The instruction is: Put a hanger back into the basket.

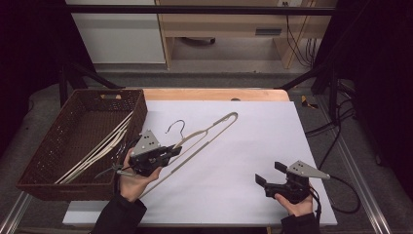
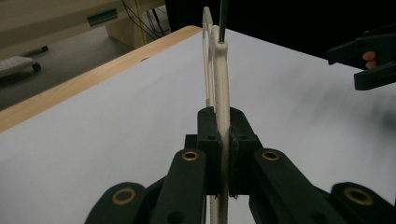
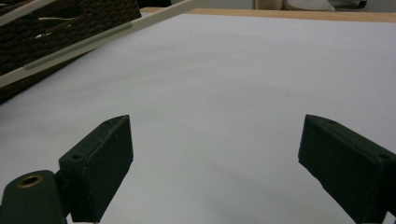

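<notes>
A cream hanger (image 1: 233, 116) with a dark wire hook (image 1: 178, 125) is lifted at a slant over the white sheet (image 1: 243, 146). My left gripper (image 1: 174, 151) is shut on its arm near the hook. In the left gripper view the jaws (image 2: 223, 126) clamp the cream arm (image 2: 219, 70), which runs away toward the far table edge. My right gripper (image 1: 269, 174) rests low at the front right, open, holding nothing. In the right gripper view its jaws (image 3: 215, 163) stand wide apart over bare sheet, with the hanger's bar (image 3: 93, 39) crossing the upper left.
A brown wicker basket (image 1: 141, 109) sits at the table's left with several cream hangers (image 1: 97, 151) lying in it. The wooden table edge (image 1: 214, 94) runs along the back. Cables trail at the right side (image 1: 336, 126). The right gripper's jaws (image 2: 369, 60) appear at the far right.
</notes>
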### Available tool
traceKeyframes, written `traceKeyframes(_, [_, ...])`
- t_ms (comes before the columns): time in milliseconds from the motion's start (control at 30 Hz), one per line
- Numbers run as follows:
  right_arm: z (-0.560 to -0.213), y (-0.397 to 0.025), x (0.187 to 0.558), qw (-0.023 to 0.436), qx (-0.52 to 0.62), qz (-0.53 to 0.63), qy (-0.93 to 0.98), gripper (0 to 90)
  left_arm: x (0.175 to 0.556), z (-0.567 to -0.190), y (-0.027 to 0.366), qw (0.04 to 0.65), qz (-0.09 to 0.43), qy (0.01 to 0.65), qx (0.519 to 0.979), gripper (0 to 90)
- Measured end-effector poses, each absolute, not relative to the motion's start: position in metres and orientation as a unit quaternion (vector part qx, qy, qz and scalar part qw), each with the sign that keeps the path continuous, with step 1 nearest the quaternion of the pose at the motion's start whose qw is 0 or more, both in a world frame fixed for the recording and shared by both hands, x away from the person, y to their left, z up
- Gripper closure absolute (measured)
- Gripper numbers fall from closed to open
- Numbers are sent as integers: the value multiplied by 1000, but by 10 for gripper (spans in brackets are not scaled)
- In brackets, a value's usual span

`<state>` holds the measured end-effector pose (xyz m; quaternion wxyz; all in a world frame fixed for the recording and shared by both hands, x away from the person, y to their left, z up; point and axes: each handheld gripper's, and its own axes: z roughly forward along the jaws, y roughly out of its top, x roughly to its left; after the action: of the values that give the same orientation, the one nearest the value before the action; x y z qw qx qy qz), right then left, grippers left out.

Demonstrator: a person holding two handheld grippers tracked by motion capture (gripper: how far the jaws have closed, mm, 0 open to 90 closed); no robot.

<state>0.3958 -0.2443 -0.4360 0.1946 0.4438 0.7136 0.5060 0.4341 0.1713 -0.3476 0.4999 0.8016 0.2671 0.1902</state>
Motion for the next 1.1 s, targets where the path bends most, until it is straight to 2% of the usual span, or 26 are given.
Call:
traceKeyframes(400, [-431,-245,393,197,439,517,708,89,417,-308,185,518,204,236,796,860])
traceKeyframes(867, [-428,-245,392,202,430,518,712,65,412,-241,208,498,243,208,806,859])
traceKeyframes(1100, [-426,-244,391,204,429,518,711,55,419,-226,232,485,262,213,807,859])
